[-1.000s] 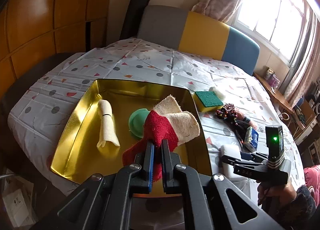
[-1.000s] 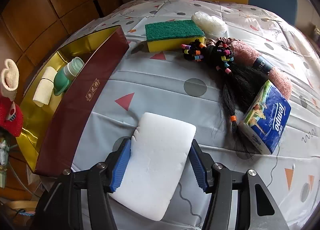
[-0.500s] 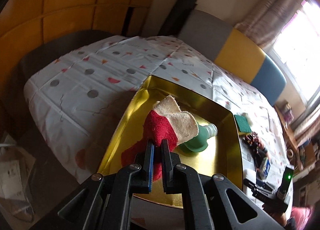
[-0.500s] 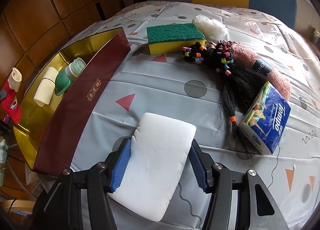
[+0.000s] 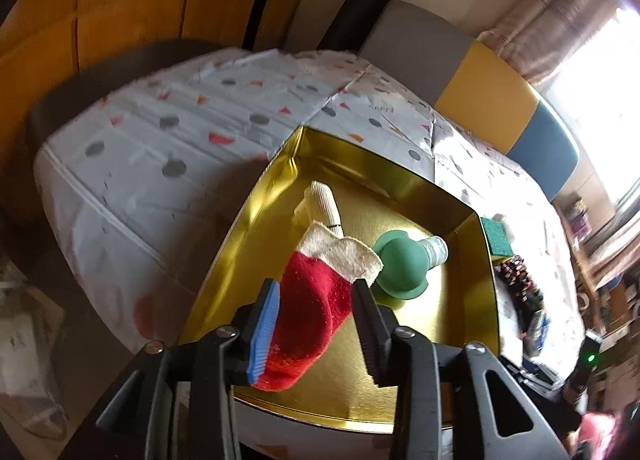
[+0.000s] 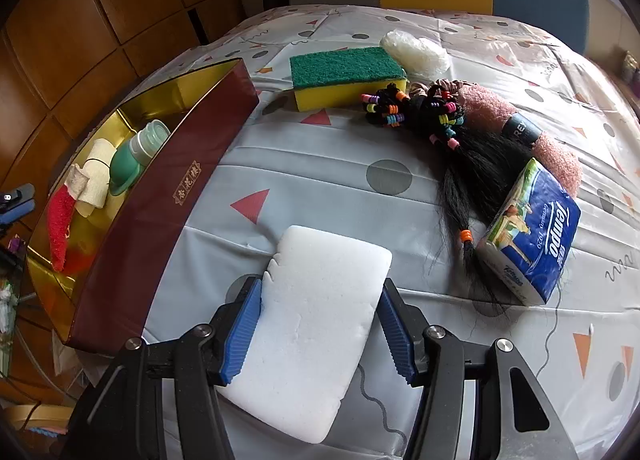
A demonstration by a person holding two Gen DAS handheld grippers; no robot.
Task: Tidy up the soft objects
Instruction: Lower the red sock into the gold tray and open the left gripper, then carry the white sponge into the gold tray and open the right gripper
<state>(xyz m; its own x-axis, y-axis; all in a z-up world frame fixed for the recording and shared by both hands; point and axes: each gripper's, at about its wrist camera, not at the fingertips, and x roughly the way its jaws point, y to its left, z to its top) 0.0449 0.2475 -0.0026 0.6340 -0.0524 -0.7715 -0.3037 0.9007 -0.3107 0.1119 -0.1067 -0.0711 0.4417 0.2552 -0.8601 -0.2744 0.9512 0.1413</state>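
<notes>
L gripper (image 5: 316,324): jaws are being opened; the red stocking (image 5: 316,316) is still sitting between them, looks like it's brushing the blue pad on the L side, gap showing at the other pad. Not being clamped.
Red stocking: is being let go over the near part of the gold tray (image 5: 452,324), toe hanging low toward the near rim, white cuff pointing away from the gripper. Whether it's resting on the tray floor yet can't be told.
Tray contents: a rolled cream cloth (image 5: 322,202) is lying just beyond the cuff; a green bottle (image 5: 404,264) is lying ahead & to the R of the jaws, v. near the cuff.
R gripper (image 6: 320,324): is being held clenched on the white sponge (image 6: 316,324), both blue pads pressed to its long sides, sponge lying on the tablecloth (image 6: 328,180), tray off to the gripper's L.
Risk 1: fuzzy fabric may be snagged on the ribbed pad as the gripper is being pulled back, so the stocking gets dragged out over the near rim.
Risk 2: toe is sitting close to the rim; if dropped unevenly it may be draped over the edge & slide off.
Risk 3: bottle may be nudged by the cuff & rolled.
Risk 4: sponge is being squeezed; likely to be deformed & slip when lifted.
</notes>
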